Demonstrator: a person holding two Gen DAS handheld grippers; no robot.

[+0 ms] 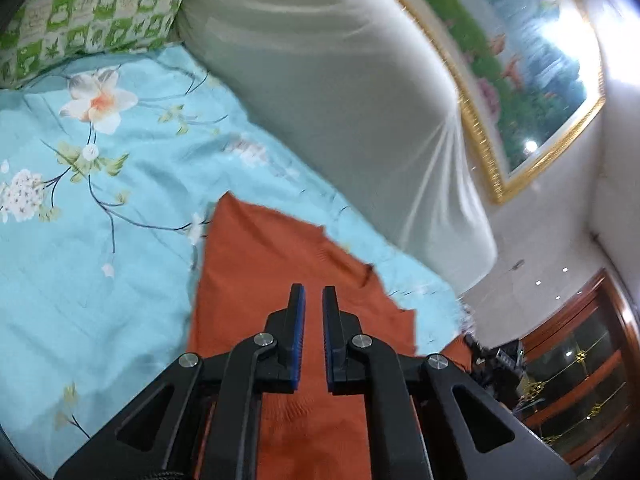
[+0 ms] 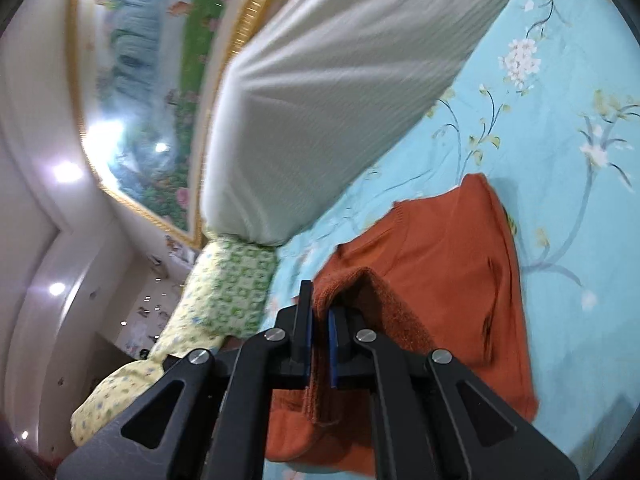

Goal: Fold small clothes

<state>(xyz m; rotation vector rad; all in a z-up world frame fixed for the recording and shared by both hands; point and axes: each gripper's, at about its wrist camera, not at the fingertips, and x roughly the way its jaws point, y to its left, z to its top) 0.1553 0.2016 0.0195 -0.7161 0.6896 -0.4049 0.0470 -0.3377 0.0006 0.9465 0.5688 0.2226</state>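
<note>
Over on the left, the left hand-held gripper (image 1: 314, 292) hovers above an orange knit garment (image 1: 260, 256) with a narrow gap between its blue-padded fingers (image 1: 299, 332), and nothing sits between them. The garment lies spread on a bed covered by a light blue floral sheet (image 1: 100, 184), its far edge running ragged toward a large white bolster (image 1: 320, 100) that leans along the back of the bed. A green checked pillow (image 1: 92, 12) sits at the far left corner, touching the bolster. Behind the bolster hangs a gold-framed landscape painting (image 1: 532, 80), and a wooden glass-fronted cabinet (image 1: 580, 368) stands at the lower right. Further right, the right hand-held gripper (image 2: 320, 312) is clamped on a bunched fold of the orange knit garment (image 2: 440, 248), cloth pinched between its pads and lifted into a ridge that drapes over the right finger. The rest of the garment lies flat on the floral sheet (image 2: 560, 100) to the right of the fingers. A green and yellow patterned pillow (image 2: 224, 292) lies just left of the gripper, below the white bolster (image 2: 340, 100).
</note>
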